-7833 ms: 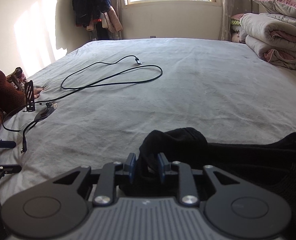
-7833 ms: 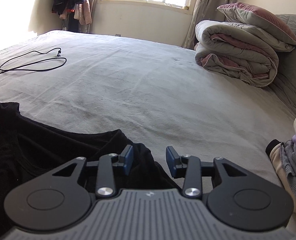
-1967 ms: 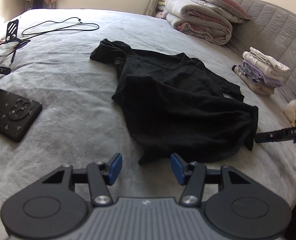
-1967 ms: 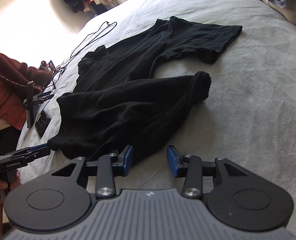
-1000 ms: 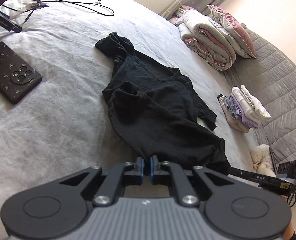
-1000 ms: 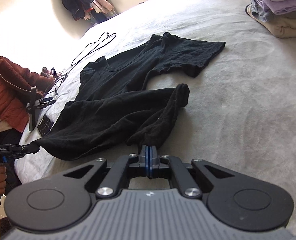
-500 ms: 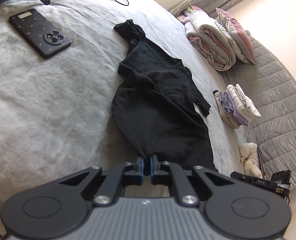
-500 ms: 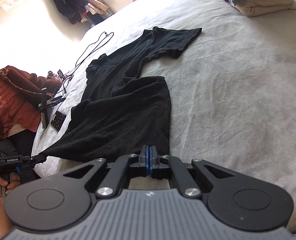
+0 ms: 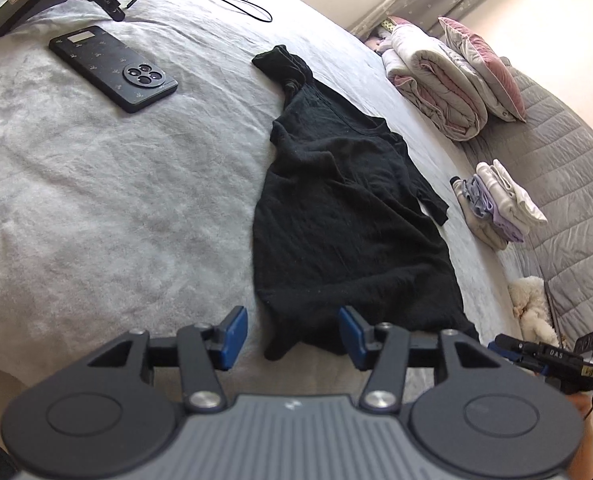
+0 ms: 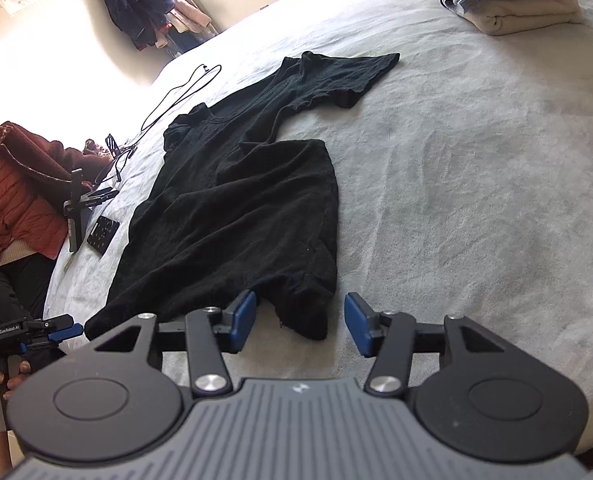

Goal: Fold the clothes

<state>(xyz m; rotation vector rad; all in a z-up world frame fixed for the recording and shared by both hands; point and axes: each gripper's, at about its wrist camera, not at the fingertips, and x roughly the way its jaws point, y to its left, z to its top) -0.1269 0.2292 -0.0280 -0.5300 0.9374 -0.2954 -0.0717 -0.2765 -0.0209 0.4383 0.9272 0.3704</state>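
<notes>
On the grey bed [image 9: 96, 208] a black T-shirt [image 9: 336, 216] lies roughly flat, long axis running away from both tongs, hem nearest, collar far. Left tongs [image 9: 292, 332] stand open, empty, one hem corner lying between the pads; right tongs [image 10: 298, 322] likewise open, the opposite hem corner between them. Each corner is about equally near its own tongs. Sleeves remain bunched. Phone [image 9: 112, 68] and folded pile [image 9: 500, 204] lie well apart.

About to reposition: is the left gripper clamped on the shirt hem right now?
No, the left gripper is open, its blue pads apart on either side of the black shirt hem.
</notes>
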